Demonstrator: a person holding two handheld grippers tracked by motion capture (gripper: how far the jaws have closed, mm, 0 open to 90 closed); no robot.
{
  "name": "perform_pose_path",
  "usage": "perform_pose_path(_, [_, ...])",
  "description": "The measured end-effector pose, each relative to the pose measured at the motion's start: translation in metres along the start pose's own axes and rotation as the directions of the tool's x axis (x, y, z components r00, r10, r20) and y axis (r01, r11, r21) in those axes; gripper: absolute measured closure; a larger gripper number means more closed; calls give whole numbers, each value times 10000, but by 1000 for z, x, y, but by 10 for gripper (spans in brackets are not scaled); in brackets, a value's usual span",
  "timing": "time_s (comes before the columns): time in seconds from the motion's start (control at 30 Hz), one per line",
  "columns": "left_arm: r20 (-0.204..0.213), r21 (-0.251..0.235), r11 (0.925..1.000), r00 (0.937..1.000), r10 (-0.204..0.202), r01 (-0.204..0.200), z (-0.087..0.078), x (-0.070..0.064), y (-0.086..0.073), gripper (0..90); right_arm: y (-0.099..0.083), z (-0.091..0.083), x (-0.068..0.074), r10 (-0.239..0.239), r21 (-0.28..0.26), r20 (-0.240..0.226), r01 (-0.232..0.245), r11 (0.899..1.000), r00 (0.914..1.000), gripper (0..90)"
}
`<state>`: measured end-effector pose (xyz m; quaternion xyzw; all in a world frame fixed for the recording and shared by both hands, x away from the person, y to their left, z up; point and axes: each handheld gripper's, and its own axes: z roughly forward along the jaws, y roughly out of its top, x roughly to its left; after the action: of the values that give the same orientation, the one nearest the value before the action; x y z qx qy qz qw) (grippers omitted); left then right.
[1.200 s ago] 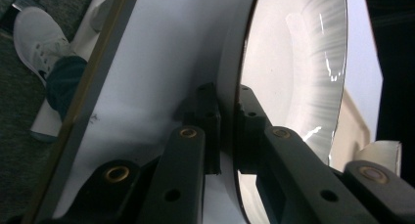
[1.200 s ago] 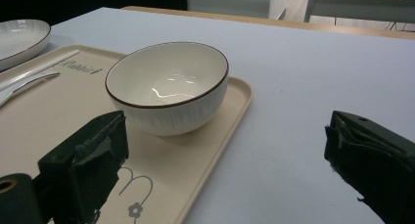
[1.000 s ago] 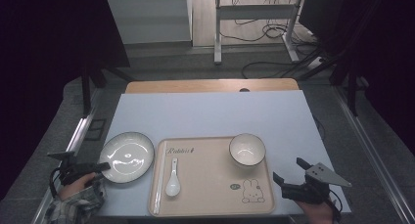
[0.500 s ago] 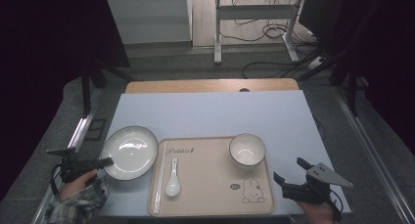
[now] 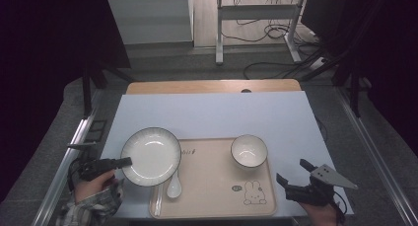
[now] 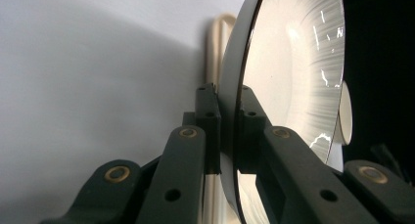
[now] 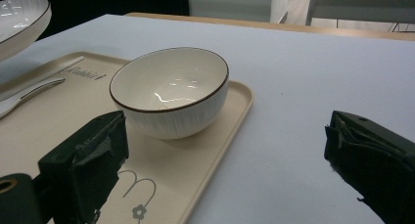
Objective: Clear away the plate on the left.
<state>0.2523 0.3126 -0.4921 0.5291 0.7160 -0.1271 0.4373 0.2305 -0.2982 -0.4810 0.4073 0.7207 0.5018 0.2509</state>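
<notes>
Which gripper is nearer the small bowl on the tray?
Right. The right gripper, jaws open, sits off the tray's near right corner, apart from the bowl. The left gripper clamps the plate's rim, across the tray from the bowl.

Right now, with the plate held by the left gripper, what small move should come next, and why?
Probably carry the plate a little further right, then lower it flat onto the tray. The left gripper is shut on its rim, and the plate hangs over the tray's left edge, above the spoon. The bowl sits at the tray's far right, so the middle looks free.
</notes>
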Motion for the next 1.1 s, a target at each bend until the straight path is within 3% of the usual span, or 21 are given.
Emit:
perform_pose_path(0.27, [-102,634,9967,9986,515,-507,22,-21,-7,845,0,0,-1,-3,12,-16,3,10000,10000,23])
perform_pose_path(0.57, [185,1297,9858,9943,1049,-1064,47,-43,-18,844,0,0,0,10,-7,-51,-10,10000,10000,23])
perform_pose_path(0.8, [297,1760,9701,9859,1646,-1673,62,-61,-26,845,1,-1,-1,32,-55,-52,-32,10000,10000,23])
perform_pose_path(0.83, [340,1808,9701,9868,1583,-1618,64,-63,-27,844,1,-1,-1,25,-61,-54,-25,10000,10000,23])
perform_pose_path(0.97, [320,2177,9581,9825,1835,-1860,75,-69,-32,844,1,-1,-1,-10,-84,-47,10,10000,10000,23])
perform_pose_path(1.0, [308,2131,9605,9838,1763,-1788,77,-70,-33,845,1,-1,-1,-11,-82,-51,11,10000,10000,23])
perform_pose_path(1.03, [469,2278,9578,9844,1693,-1756,80,-70,-33,840,1,-1,-1,6,-87,-50,-7,10000,10000,23])
perform_pose_path(1.07, [361,2372,9537,9827,1817,-1850,83,-71,-35,842,1,-1,-1,28,-104,-55,-28,9999,10000,23])
perform_pose_path(1.1, [513,2368,9545,9834,1741,-1814,86,-71,-36,846,1,-2,-1,24,-106,-56,-24,9999,10000,23])
